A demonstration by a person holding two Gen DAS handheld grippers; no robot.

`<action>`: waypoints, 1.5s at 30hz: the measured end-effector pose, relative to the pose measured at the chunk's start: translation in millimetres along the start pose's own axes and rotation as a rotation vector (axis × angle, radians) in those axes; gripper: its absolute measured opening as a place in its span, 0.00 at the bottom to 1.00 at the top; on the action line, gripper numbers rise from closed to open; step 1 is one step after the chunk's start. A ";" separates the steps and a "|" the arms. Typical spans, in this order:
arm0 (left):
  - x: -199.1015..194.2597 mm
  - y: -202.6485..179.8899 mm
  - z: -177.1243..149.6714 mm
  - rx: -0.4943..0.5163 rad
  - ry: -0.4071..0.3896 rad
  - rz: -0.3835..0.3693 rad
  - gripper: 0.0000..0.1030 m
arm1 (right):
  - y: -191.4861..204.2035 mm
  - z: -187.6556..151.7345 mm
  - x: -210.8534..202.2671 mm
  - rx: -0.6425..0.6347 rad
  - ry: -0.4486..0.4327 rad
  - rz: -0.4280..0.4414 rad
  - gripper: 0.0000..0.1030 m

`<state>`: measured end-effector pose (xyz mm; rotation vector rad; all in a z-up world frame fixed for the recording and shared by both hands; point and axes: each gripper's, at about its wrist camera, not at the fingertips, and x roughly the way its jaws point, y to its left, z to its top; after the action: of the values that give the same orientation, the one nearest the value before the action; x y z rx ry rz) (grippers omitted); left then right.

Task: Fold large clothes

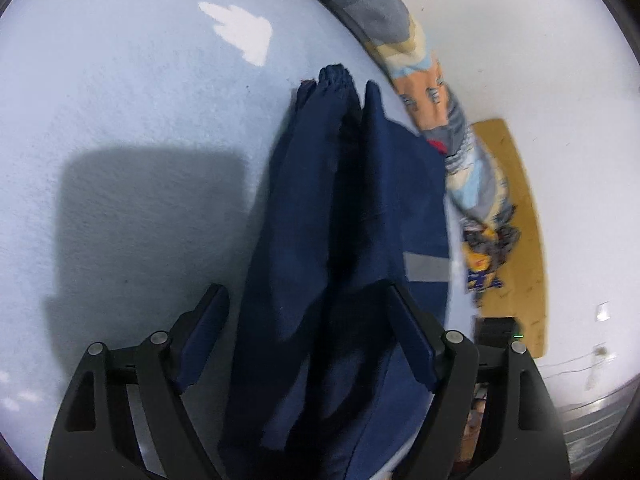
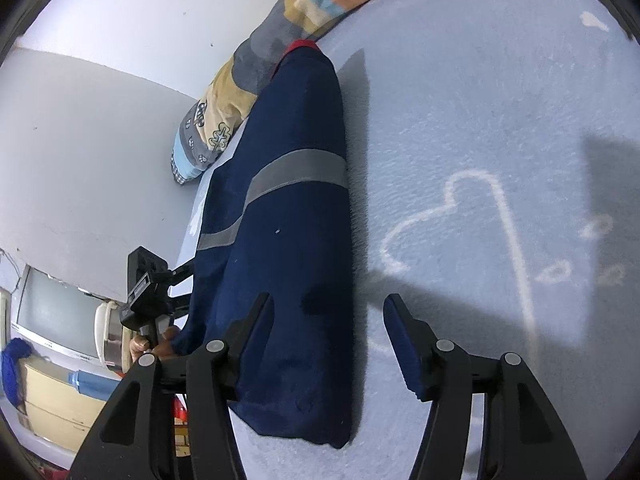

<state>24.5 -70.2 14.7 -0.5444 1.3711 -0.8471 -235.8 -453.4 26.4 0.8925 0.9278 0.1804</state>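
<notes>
A navy blue garment (image 1: 340, 240) with a grey reflective stripe (image 1: 426, 269) lies folded into a long narrow strip on a pale blue bed sheet (image 1: 140, 100). My left gripper (image 1: 308, 340) is open, its fingers either side of the garment's near end. In the right wrist view the same garment (image 2: 288, 208) runs away from me, its stripe (image 2: 296, 170) across the middle. My right gripper (image 2: 328, 344) is open over the garment's near right edge. The left gripper (image 2: 148, 296) shows at the garment's left side, held by a hand.
A patterned quilt (image 1: 436, 92) lies rolled along the bed's far edge against a white wall; it also shows in the right wrist view (image 2: 256, 64). A wooden board (image 1: 516, 220) stands by the wall. Boxes and a blue bottle (image 2: 92, 384) sit beside the bed.
</notes>
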 end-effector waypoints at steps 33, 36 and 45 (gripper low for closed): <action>45.5 -62.9 -5.6 0.236 0.018 0.241 0.44 | 75.6 46.5 86.6 -0.302 0.090 -0.059 0.44; 43.4 -77.2 -11.6 0.232 -0.020 0.303 0.30 | 89.6 33.4 74.6 -0.374 0.054 -0.137 0.32; 41.0 -115.8 -48.2 0.310 -0.109 0.425 0.23 | 118.7 8.8 46.9 -0.494 -0.012 -0.273 0.28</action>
<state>-46.7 -165.8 71.3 -0.0513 1.1687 -0.6520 -173.7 -359.4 87.0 0.3072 0.9289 0.1590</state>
